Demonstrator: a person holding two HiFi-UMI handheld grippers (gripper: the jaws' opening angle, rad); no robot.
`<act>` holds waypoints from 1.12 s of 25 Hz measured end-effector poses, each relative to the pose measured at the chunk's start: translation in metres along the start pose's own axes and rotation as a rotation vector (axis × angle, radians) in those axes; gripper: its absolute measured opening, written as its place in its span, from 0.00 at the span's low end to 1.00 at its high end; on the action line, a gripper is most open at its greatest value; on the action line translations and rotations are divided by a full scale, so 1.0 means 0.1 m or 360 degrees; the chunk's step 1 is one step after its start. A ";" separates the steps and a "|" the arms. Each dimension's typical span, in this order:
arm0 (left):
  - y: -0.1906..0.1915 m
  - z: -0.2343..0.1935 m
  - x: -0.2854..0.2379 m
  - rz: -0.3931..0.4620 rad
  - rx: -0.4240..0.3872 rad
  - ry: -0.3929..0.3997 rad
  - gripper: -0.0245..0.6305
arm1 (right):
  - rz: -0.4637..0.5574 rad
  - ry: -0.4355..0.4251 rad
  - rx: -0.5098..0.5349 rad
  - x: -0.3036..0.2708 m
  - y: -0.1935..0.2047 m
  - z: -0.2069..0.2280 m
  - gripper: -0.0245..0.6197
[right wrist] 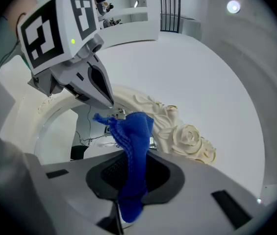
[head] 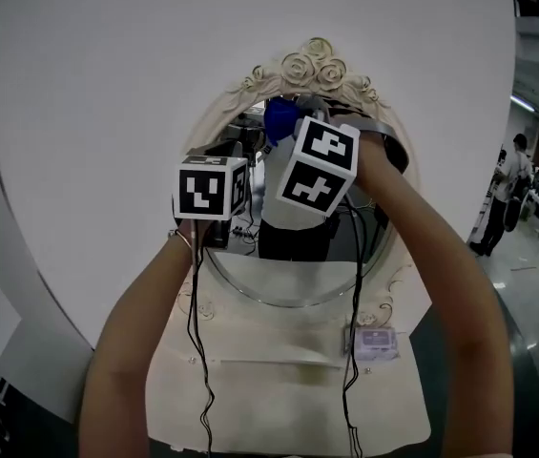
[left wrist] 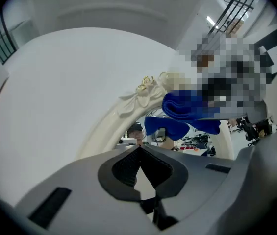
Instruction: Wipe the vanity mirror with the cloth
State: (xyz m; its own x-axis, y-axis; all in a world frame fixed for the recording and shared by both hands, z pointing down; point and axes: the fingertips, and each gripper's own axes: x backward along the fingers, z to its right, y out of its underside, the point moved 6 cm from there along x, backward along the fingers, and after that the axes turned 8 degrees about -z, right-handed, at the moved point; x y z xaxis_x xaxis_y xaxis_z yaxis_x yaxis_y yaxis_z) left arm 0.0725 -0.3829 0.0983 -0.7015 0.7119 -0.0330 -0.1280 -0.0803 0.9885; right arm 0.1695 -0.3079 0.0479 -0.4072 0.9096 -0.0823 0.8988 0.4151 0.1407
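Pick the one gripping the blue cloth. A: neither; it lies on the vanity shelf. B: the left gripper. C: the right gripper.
C: the right gripper view shows the blue cloth pinched between the jaws of the right gripper, beside the rose-carved mirror frame.

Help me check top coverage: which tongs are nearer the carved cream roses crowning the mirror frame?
Right. The right tongs, shut on the blue cloth, sit just below the carved cream roses; the left tongs are lower, by the mirror frame's left side.

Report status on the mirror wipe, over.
Right gripper shut on blue cloth. Cloth high on the mirror, by its top edge. Left gripper shut, empty, tip close beside the cloth.
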 end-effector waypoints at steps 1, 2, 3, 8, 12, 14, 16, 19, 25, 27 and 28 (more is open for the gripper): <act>-0.07 0.01 0.00 0.0015 -0.0017 0.0001 0.04 | -0.0008 0.0007 0.0009 0.00 0.01 0.05 0.14; -0.14 0.03 0.01 0.0028 -0.0032 -0.0001 0.04 | -0.0020 0.0015 0.0021 -0.01 0.01 0.09 0.14; -0.19 0.03 0.01 0.0038 -0.0040 -0.0003 0.04 | -0.0034 0.0026 0.0036 -0.03 0.02 0.13 0.14; -0.33 0.05 0.00 0.0062 -0.0027 0.0003 0.04 | -0.0092 0.0093 0.0103 -0.14 0.05 0.21 0.14; -0.27 0.06 -0.05 0.0011 -0.0089 -0.0036 0.04 | -0.0116 0.0119 0.0125 -0.22 0.05 0.16 0.14; -0.23 0.06 -0.07 -0.0001 -0.0104 -0.0044 0.04 | -0.0118 0.0118 0.0114 -0.22 0.05 0.13 0.14; -0.19 0.05 -0.07 0.0011 -0.0084 -0.0034 0.04 | -0.0114 0.0103 0.0093 -0.21 0.04 0.10 0.14; -0.06 0.06 -0.07 -0.0015 -0.0032 -0.0003 0.04 | -0.0108 0.0064 0.0073 -0.22 0.04 0.01 0.14; 0.20 0.03 -0.13 -0.0055 -0.0005 0.0009 0.04 | -0.0097 0.0022 0.0061 -0.26 0.07 -0.16 0.14; 0.31 0.03 -0.14 -0.0070 0.0003 0.0010 0.04 | -0.0093 -0.0006 0.0056 -0.27 0.08 -0.26 0.14; 0.37 0.03 -0.14 -0.0083 0.0006 0.0011 0.04 | -0.0091 -0.0020 0.0056 -0.28 0.09 -0.32 0.14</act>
State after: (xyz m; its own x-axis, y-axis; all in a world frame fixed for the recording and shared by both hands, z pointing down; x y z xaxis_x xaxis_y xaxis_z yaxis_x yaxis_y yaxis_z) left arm 0.0799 -0.3933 0.1361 -0.6987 0.7103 -0.0855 -0.1617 -0.0404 0.9860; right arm 0.1836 -0.3290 0.0825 -0.4559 0.8842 -0.1015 0.8795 0.4651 0.1007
